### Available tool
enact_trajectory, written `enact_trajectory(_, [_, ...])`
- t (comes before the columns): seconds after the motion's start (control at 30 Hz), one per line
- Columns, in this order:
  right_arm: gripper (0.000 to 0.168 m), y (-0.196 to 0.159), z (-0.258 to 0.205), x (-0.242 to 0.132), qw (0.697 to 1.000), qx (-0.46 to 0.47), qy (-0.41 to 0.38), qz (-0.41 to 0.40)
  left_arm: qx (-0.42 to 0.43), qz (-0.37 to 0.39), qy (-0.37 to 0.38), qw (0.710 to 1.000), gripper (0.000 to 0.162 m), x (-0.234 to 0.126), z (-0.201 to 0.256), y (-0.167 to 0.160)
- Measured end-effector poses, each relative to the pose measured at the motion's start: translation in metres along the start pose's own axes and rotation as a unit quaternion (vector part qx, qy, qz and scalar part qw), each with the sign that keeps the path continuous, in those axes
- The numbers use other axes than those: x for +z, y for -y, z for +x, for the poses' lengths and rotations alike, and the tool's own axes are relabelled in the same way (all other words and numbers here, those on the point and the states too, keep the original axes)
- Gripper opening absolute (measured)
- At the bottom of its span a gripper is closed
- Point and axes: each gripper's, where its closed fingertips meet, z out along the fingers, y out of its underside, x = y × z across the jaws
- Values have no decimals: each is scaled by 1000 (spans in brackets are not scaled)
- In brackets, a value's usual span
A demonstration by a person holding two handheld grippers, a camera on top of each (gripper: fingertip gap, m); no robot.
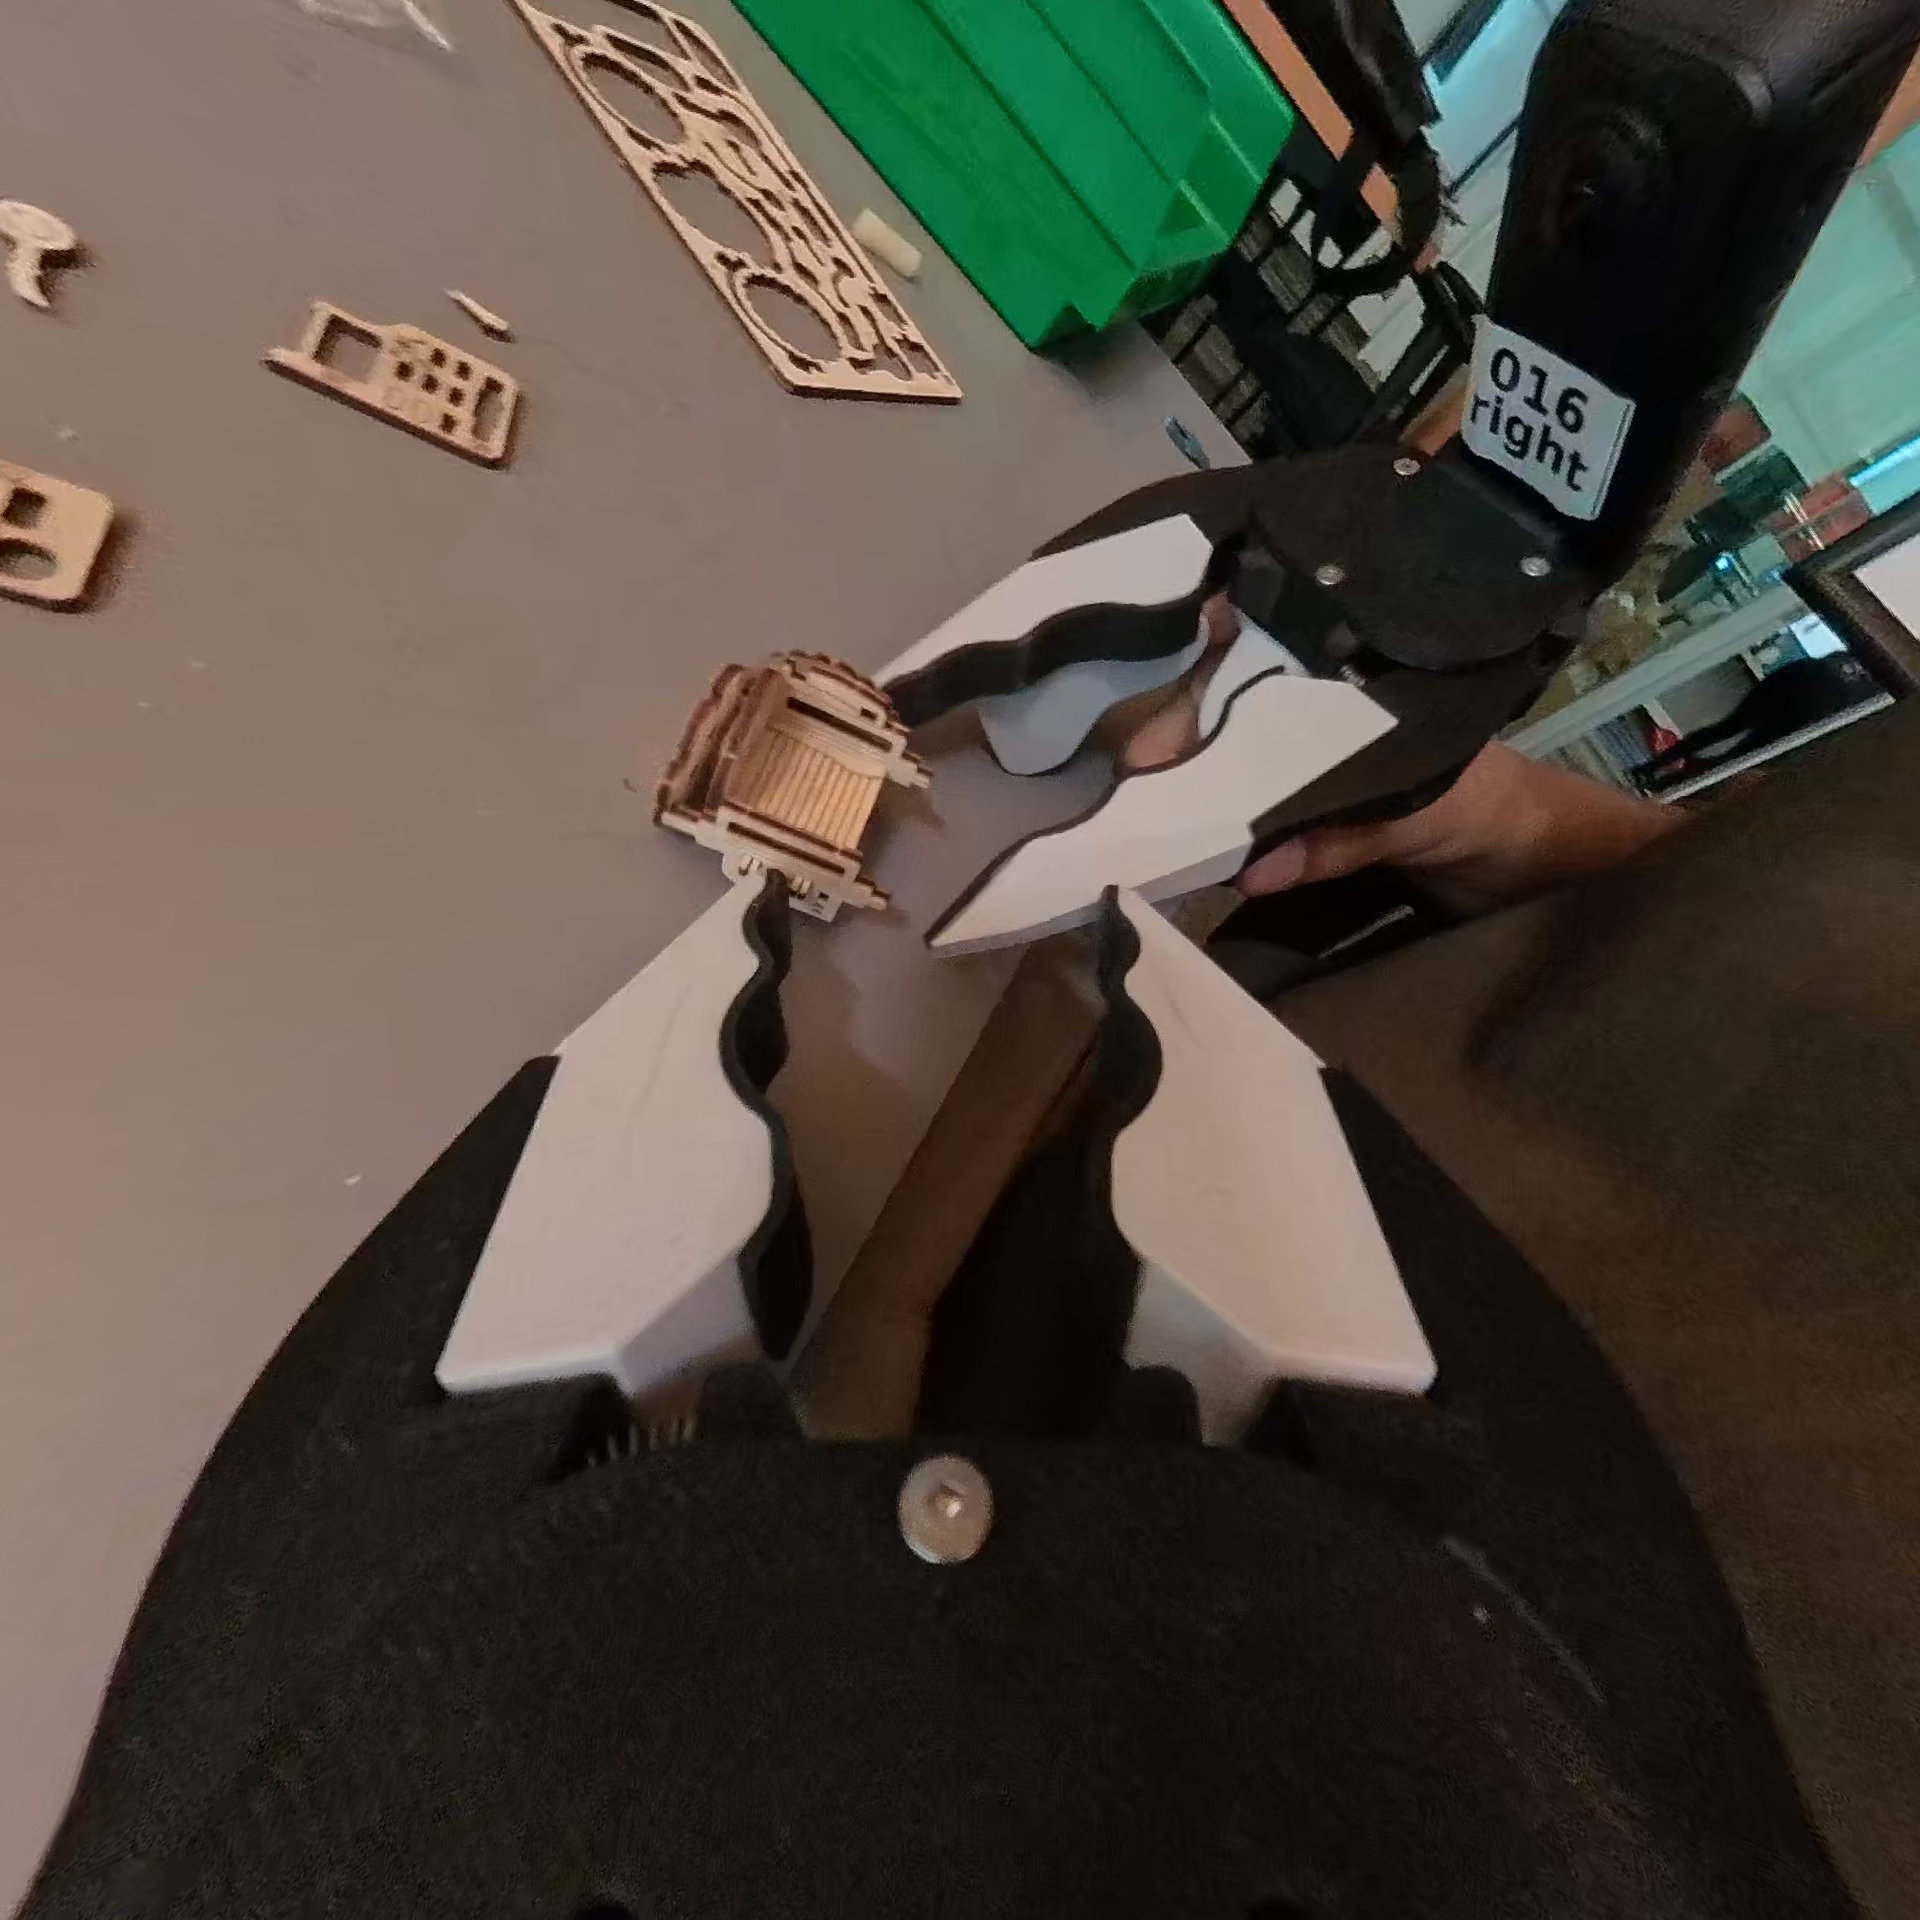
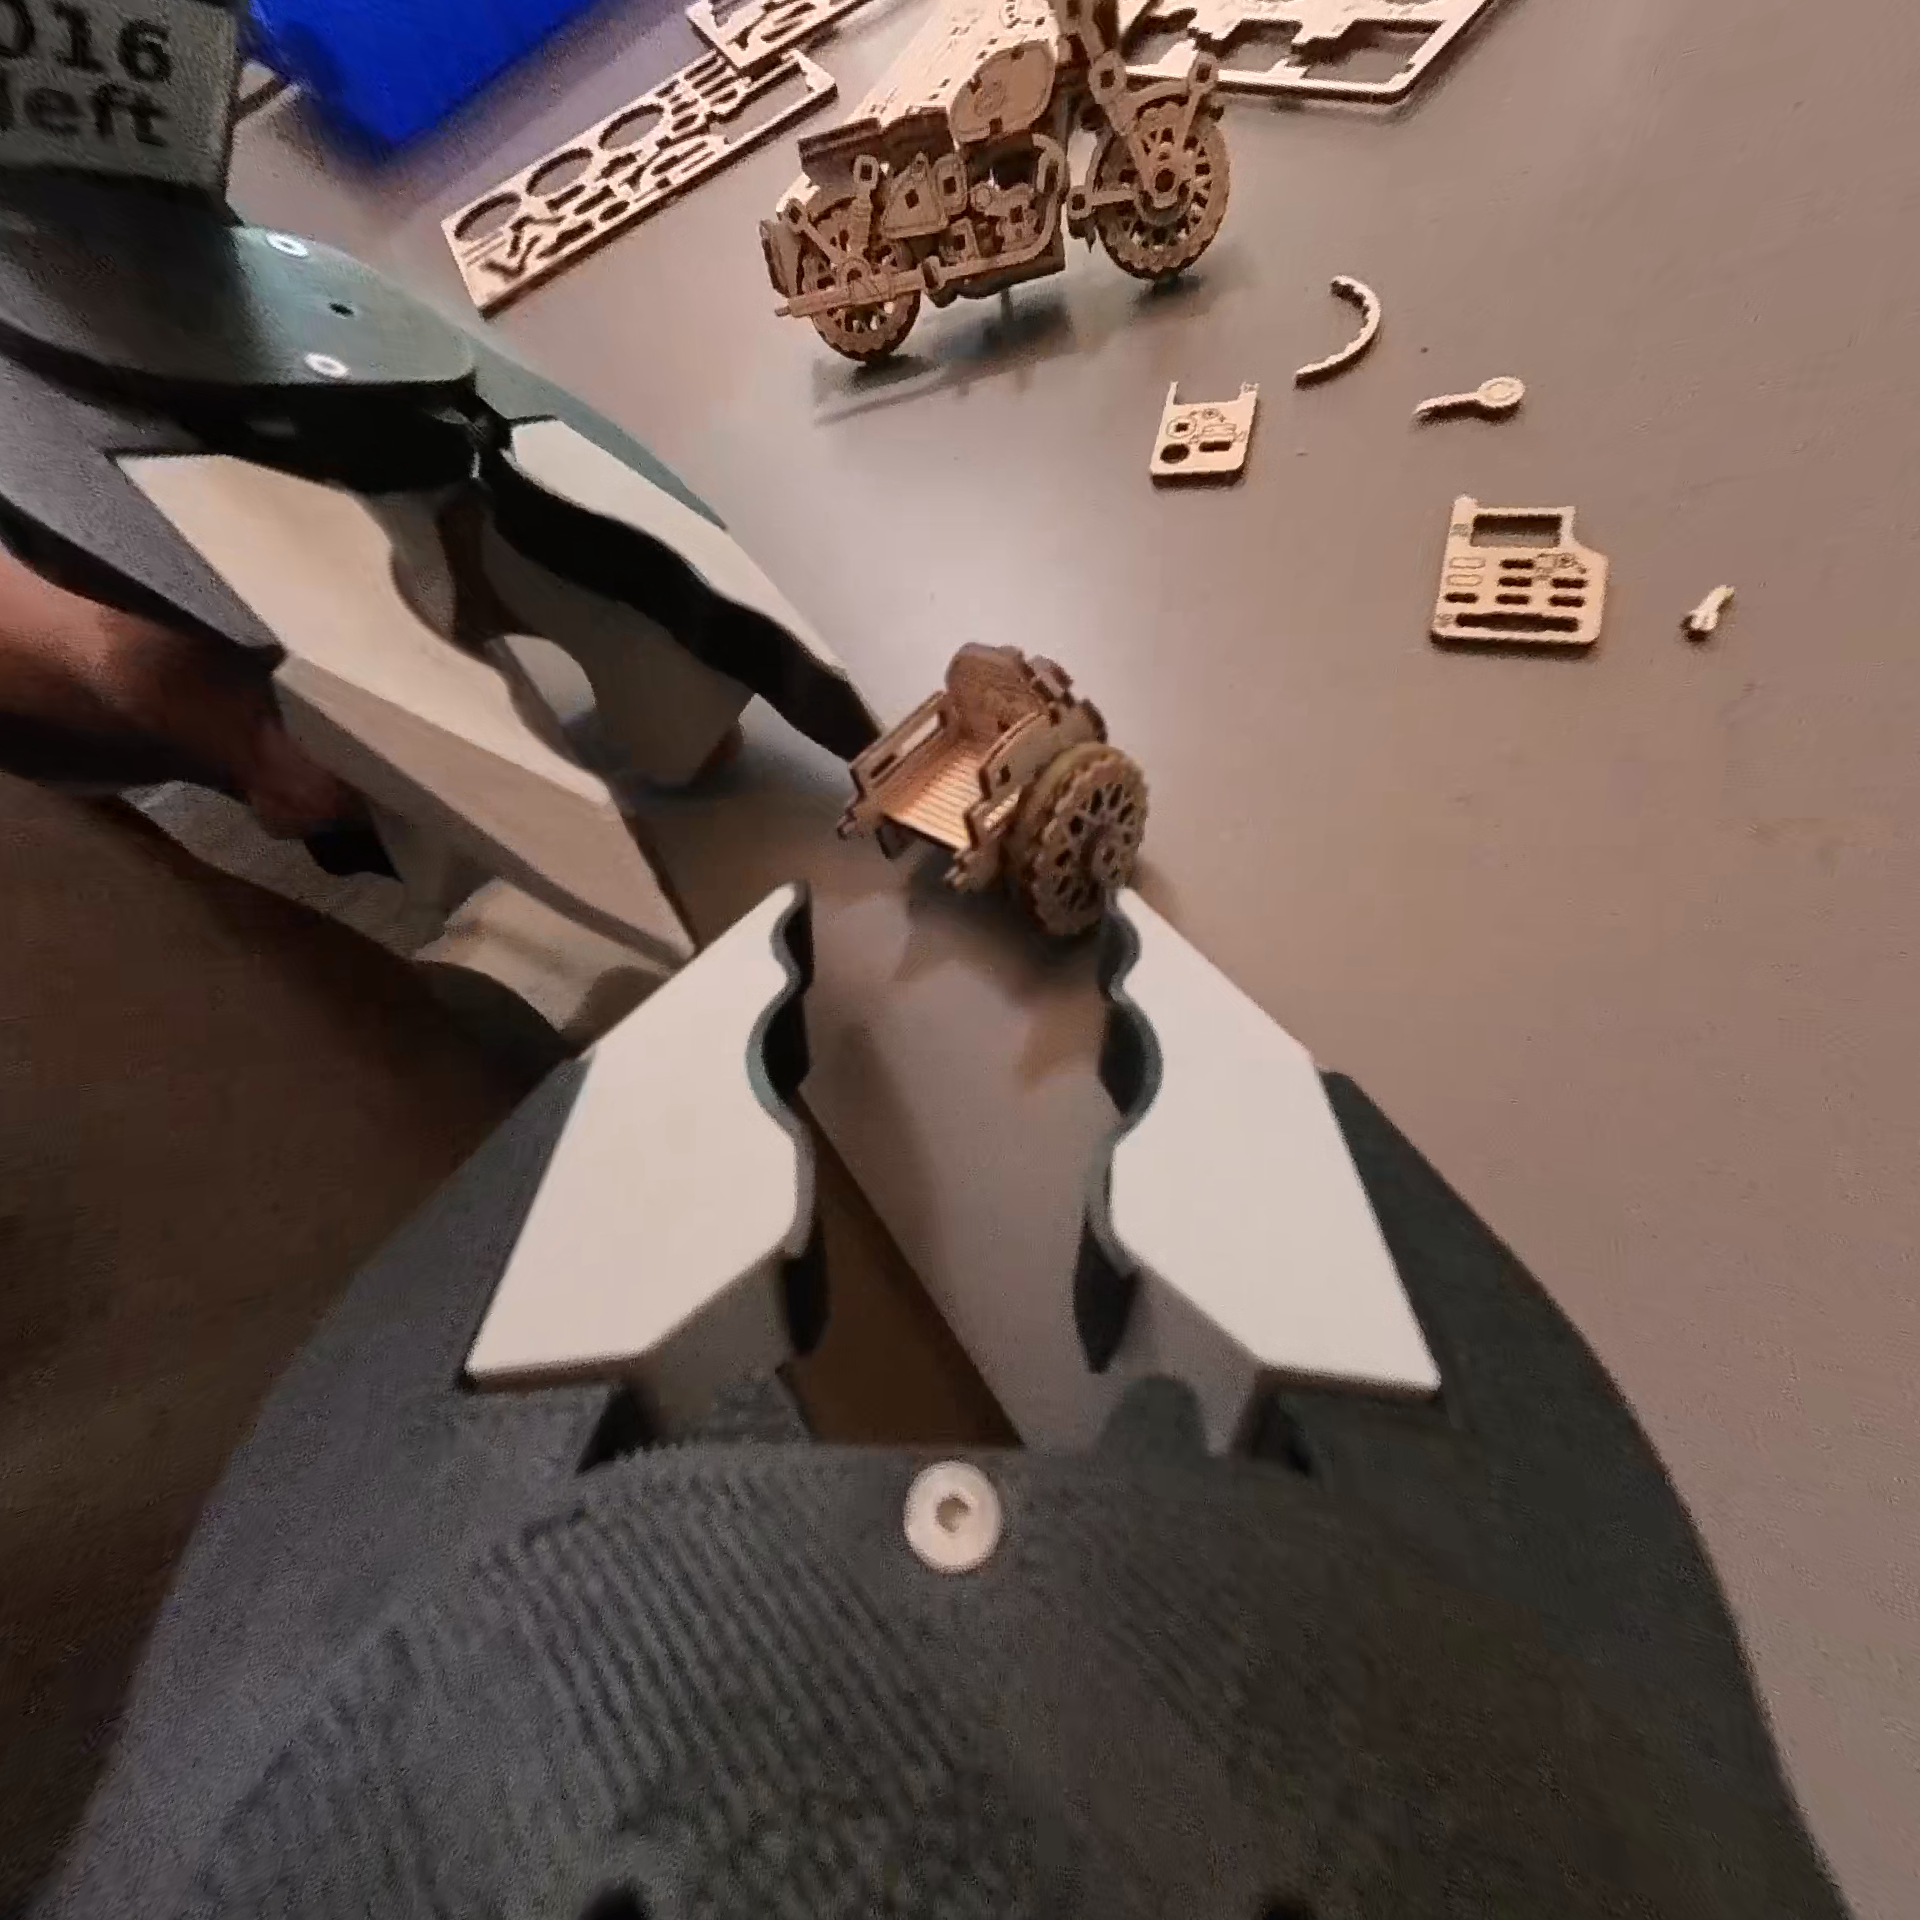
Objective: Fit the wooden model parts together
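Note:
A small wooden sidecar model (image 1: pixel 790 769) with a spoked wheel (image 2: pixel 1081 842) stands on the grey table near its front edge. My left gripper (image 1: pixel 930 894) is open and empty; its left fingertip (image 1: pixel 753 914) is right at the sidecar's near end. My right gripper (image 2: pixel 961 899) is open and empty, just short of the sidecar (image 2: pixel 987 779), with its right fingertip (image 2: pixel 1132 925) beside the wheel. Each gripper shows in the other's view, the right one (image 1: pixel 914 810) and the left one (image 2: pixel 769 831), both open on either side of the sidecar. A built wooden motorcycle (image 2: pixel 997 177) stands farther back.
Loose flat wooden parts lie on the table: a slotted panel (image 2: pixel 1517 577), a smaller panel (image 2: pixel 1200 436), a curved strip (image 2: pixel 1351 332), a key-shaped bit (image 2: pixel 1470 400). Punched-out part sheets (image 1: pixel 727 187) lie at the back, by a green bin (image 1: pixel 1039 135) and a blue bin (image 2: pixel 416 62). The table edge (image 1: pixel 1039 997) runs under both grippers. From either gripper's tips it is about 20 cm to the built wooden motorcycle (image 2: pixel 997 177).

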Motion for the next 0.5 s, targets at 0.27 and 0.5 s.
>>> enact_trajectory(0.27, [69, -6, 17, -2, 994, -75, -76, -20, 1, -7, -34, 999, 55, 6, 11, -3])
enact_trajectory(0.5, [74, 12, 10, -12, 969, -203, -139, 22, -13, 36, -50, 998, 51, -11, 4, 15])
